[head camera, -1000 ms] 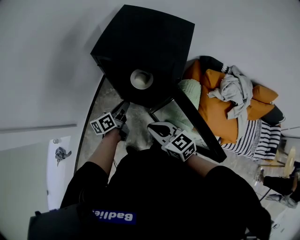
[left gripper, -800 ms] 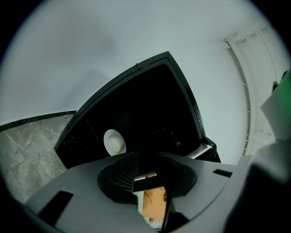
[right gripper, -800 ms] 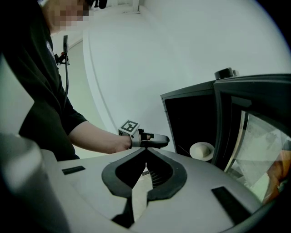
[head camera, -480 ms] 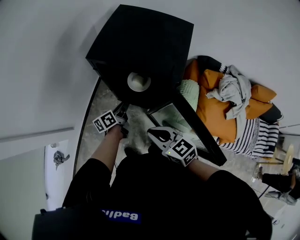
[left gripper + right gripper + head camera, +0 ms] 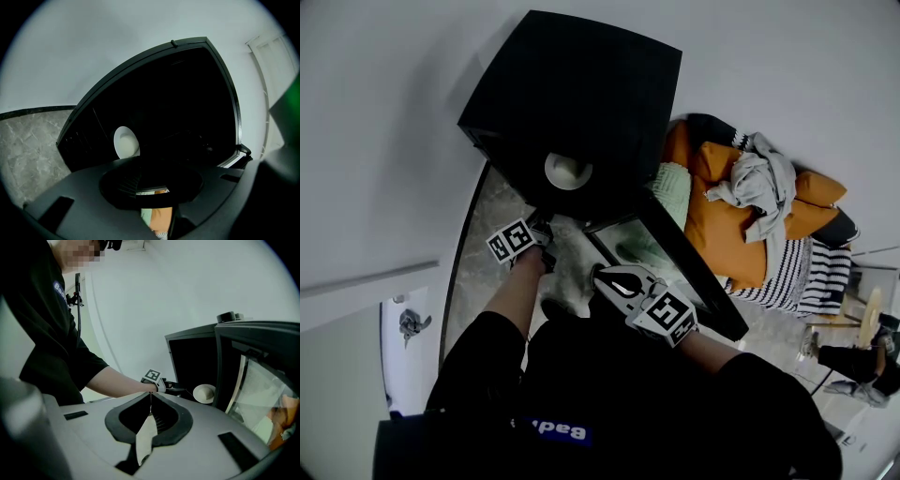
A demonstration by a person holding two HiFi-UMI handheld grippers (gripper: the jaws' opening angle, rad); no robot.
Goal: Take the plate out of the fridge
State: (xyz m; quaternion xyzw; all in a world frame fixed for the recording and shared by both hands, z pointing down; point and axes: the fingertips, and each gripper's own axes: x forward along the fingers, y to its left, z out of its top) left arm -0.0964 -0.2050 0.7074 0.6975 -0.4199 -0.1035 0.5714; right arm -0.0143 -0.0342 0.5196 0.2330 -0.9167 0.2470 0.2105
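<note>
White walls (image 5: 384, 141) close in a strip of grey marbled floor (image 5: 478, 253). A black fridge (image 5: 581, 84) stands on it with its glass door (image 5: 694, 272) swung wide to the right. Beyond the door I see a pile (image 5: 741, 216) of orange, green and striped cloth against the wall.

The plate (image 5: 567, 171) is white and lies low inside the fridge, close to the front edge of the dark cavity. It is apart from both tongs.

My left tongs (image 5: 540, 225) point at the fridge's open front, tips just short of its front edge, with the plate just beyond them. In the left gripper view the plate sits ahead, above the jaws and a little left of their line. These jaws have just been opening and stand wide, gripping nothing. Through the gap between them I make out only a patch of pale green and orange.

My right tongs (image 5: 605, 277) hang further back, near the inner face of the door and short of the cavity. Their 2 jaws are together, tips meeting in a thin line, and they hold nothing. In the right gripper view the plate shows ahead and to the right, just beside the door's edge. The left tongs show to the plate's left, carried on a bare forearm (image 5: 112, 380) under a black sleeve.
</note>
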